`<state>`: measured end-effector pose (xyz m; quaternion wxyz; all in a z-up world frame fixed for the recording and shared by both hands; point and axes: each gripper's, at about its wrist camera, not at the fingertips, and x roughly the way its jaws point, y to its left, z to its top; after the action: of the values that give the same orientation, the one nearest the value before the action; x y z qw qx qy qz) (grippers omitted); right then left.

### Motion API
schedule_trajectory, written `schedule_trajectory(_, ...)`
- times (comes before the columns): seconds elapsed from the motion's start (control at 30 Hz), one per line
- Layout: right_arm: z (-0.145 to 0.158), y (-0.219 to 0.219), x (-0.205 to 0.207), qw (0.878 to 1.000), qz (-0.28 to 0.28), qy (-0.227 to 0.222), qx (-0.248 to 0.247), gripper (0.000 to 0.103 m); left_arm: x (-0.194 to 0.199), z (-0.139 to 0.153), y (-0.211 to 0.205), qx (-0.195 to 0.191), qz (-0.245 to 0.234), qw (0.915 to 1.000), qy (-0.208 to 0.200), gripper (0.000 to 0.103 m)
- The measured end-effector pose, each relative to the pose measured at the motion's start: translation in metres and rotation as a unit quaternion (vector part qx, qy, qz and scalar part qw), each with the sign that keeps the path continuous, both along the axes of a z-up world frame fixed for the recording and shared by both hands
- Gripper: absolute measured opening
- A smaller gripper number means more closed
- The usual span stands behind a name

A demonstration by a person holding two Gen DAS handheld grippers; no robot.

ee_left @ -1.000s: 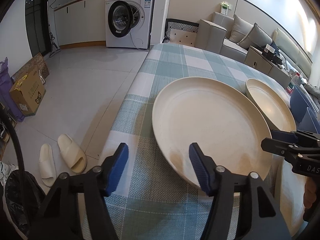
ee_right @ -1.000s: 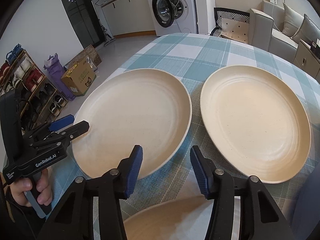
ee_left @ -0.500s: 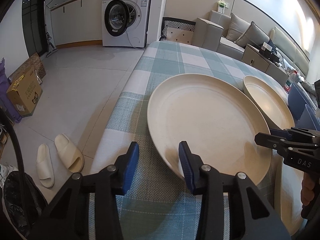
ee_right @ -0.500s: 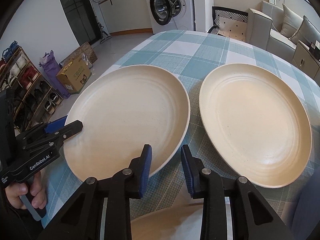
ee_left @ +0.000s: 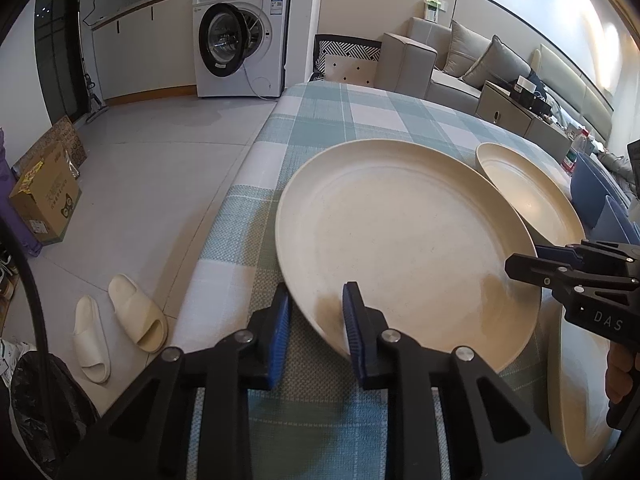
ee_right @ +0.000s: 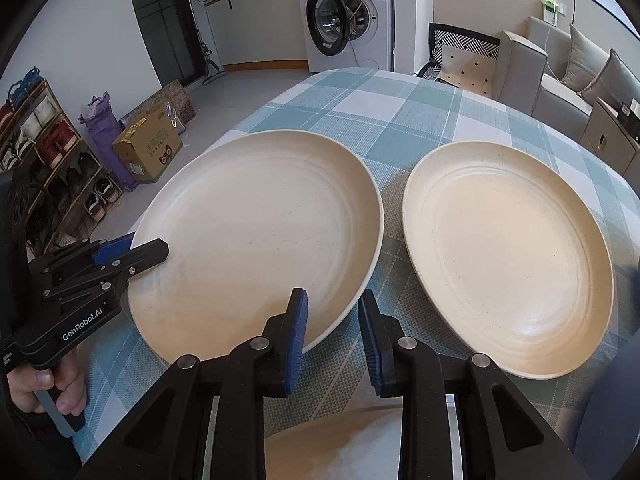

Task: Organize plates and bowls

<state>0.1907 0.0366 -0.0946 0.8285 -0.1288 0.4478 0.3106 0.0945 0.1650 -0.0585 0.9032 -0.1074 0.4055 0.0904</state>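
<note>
A large cream plate [ee_left: 400,240] lies on the checked tablecloth, and both grippers hold it. My left gripper [ee_left: 316,300] has its jaws closing onto the near left rim, one blue pad inside the plate and one outside. The right wrist view shows it at the same plate's [ee_right: 256,220] left edge. My right gripper [ee_right: 334,304] is also closing, pads pressing either side of the near right rim; the left wrist view shows it [ee_left: 524,260] at that edge. A second cream plate [ee_right: 504,256] lies just to the right, apart from the first.
A third cream plate [ee_right: 340,440] lies under the right gripper at the table's near edge. Blue dishes [ee_left: 592,188] stand at the far right. The table edge [ee_left: 224,240] drops to a floor with slippers [ee_left: 136,316], a cardboard box [ee_right: 148,148] and a shoe rack [ee_right: 44,152].
Both pairs of jaws have narrowed from wide apart until they clamp the left plate's rim. Neither hand has shifted, and the plates lie where they were.
</note>
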Motion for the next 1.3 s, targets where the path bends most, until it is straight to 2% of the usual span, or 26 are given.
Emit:
schedule_trajectory(0.33,0.004,0.001,-0.006,1.000,0.005,-0.011,0.000,0.027,-0.004,0.005,-0.001,0.006,0.005,1.0000,-0.006,0.024)
schedule_trajectory(0.77,0.023,-0.006,-0.017,1.000,0.006,-0.025,0.013,0.027,-0.018,0.023,-0.004,0.008,0.005,0.9996,-0.025,0.024)
schedule_trajectory(1.3,0.047,-0.028,-0.033,0.999,-0.005,-0.040,0.024,0.027,-0.028,0.043,-0.018,0.021,-0.018,0.9988,-0.040,0.024)
